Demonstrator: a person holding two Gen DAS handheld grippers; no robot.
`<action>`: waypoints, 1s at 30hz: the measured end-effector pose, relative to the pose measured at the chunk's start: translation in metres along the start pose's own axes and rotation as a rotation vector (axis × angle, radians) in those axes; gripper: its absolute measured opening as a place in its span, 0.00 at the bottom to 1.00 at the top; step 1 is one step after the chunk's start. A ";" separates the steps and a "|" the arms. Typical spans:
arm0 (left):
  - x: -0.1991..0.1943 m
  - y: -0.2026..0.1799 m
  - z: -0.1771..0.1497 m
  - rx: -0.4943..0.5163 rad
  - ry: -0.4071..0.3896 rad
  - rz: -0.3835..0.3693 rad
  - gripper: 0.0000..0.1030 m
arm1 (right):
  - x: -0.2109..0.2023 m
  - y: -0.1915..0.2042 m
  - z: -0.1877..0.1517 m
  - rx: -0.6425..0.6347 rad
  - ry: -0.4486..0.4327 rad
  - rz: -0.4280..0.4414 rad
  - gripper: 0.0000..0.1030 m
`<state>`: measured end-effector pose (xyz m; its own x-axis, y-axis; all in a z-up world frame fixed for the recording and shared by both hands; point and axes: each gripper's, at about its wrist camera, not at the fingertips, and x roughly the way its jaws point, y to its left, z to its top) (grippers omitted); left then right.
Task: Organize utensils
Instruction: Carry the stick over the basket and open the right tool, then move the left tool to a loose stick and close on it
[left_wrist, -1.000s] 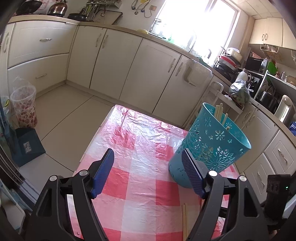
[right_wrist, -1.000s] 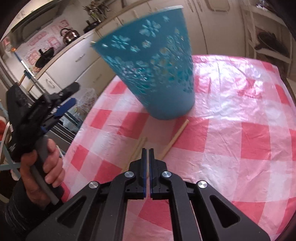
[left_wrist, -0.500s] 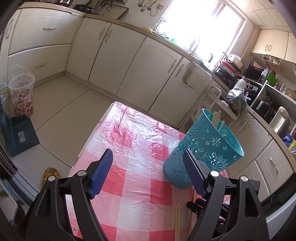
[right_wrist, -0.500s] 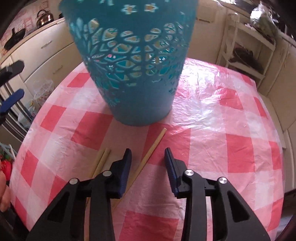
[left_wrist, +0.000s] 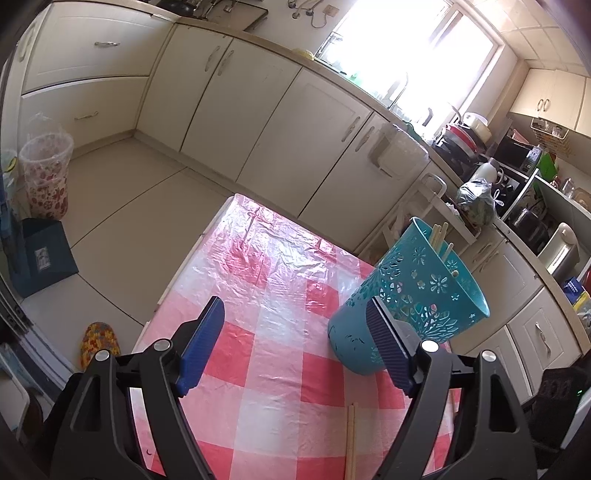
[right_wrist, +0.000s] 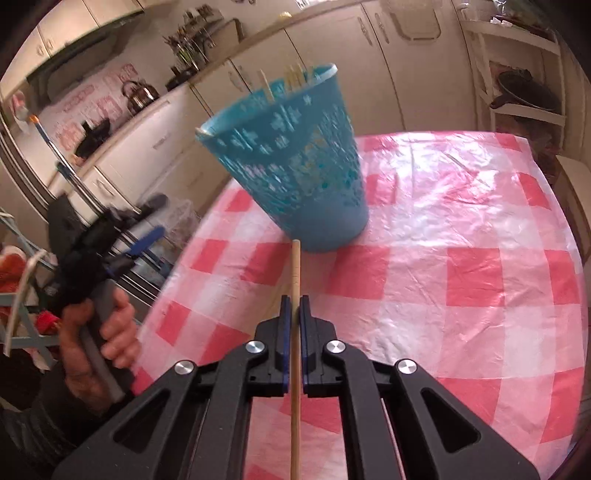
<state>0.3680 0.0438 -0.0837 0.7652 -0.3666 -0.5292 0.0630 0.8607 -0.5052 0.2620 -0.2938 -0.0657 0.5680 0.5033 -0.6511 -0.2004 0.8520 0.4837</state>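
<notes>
A teal cut-out basket stands on the red-and-white checked tablecloth with several wooden chopsticks upright inside. My left gripper hovers open just left of the basket, with nothing between its fingers. In the right wrist view the basket is straight ahead. My right gripper has its jaws closing tight on a single chopstick, which points forward toward the basket's base. A loose pair of chopsticks lies on the cloth near the left gripper.
Cream kitchen cabinets run along the far side, and a white shelf rack stands beyond the table. A person's hand holds the left gripper off the table's left edge. A lined bin stands on the floor.
The right gripper, open around a chopstick lying on the cloth half a second ago, has shut on it and raised it. The left gripper rolled slightly and stayed open.
</notes>
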 end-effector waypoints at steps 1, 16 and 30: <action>0.000 0.000 0.000 0.000 0.001 0.002 0.73 | -0.012 0.005 0.006 0.009 -0.046 0.054 0.05; 0.006 -0.020 -0.008 0.107 0.008 0.039 0.74 | -0.034 0.070 0.153 -0.110 -0.710 -0.086 0.05; 0.005 -0.037 -0.018 0.190 0.024 0.064 0.77 | -0.001 0.038 0.081 -0.131 -0.529 -0.156 0.21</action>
<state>0.3578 0.0032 -0.0801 0.7563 -0.3157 -0.5730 0.1365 0.9327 -0.3338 0.3182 -0.2733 0.0003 0.9149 0.2576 -0.3107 -0.1601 0.9383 0.3067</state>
